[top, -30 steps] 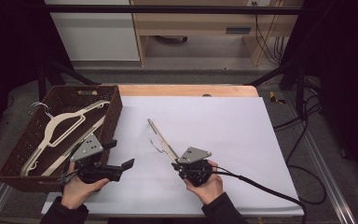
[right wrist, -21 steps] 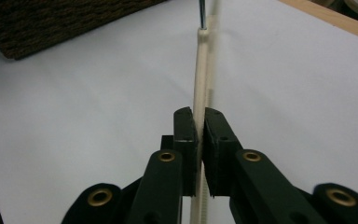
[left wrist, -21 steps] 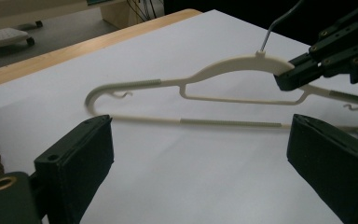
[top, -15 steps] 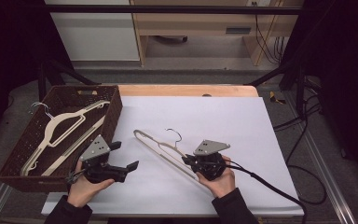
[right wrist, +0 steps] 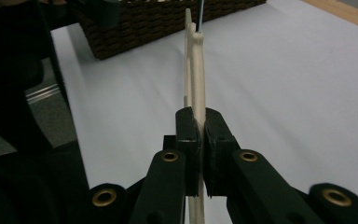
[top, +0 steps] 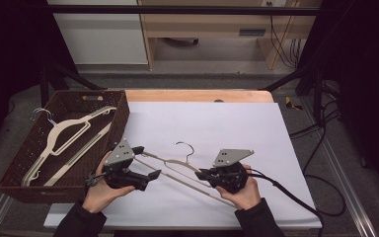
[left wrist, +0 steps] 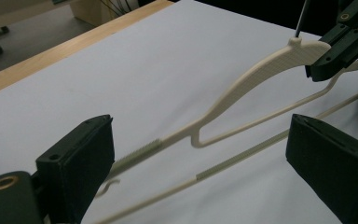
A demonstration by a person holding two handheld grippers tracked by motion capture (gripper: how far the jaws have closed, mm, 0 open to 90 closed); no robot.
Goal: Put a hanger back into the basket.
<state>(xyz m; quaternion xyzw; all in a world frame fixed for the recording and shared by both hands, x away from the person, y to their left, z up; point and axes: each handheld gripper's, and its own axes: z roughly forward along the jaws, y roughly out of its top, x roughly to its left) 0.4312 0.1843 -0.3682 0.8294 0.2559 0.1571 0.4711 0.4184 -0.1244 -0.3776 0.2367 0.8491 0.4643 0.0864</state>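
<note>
The hanger is a slim cream plastic one with a dark metal hook rising from its neck. It is held clear of the white counter, tilted, with one shoulder arm running toward the basket side and the other clamped near the neck between the pads of the right hand-held gripper. Its shoulder arm carries ribbed, finely grooved stretches, and a thin lower bar runs under it. A small notch hook curls at the end nearest the left hand-held gripper, whose jaws stand wide on either side of the arm and bar without touching them.

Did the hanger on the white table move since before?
Yes. The hanger, clamped in the right gripper, swung flatter and its far end moved toward the basket.
</note>
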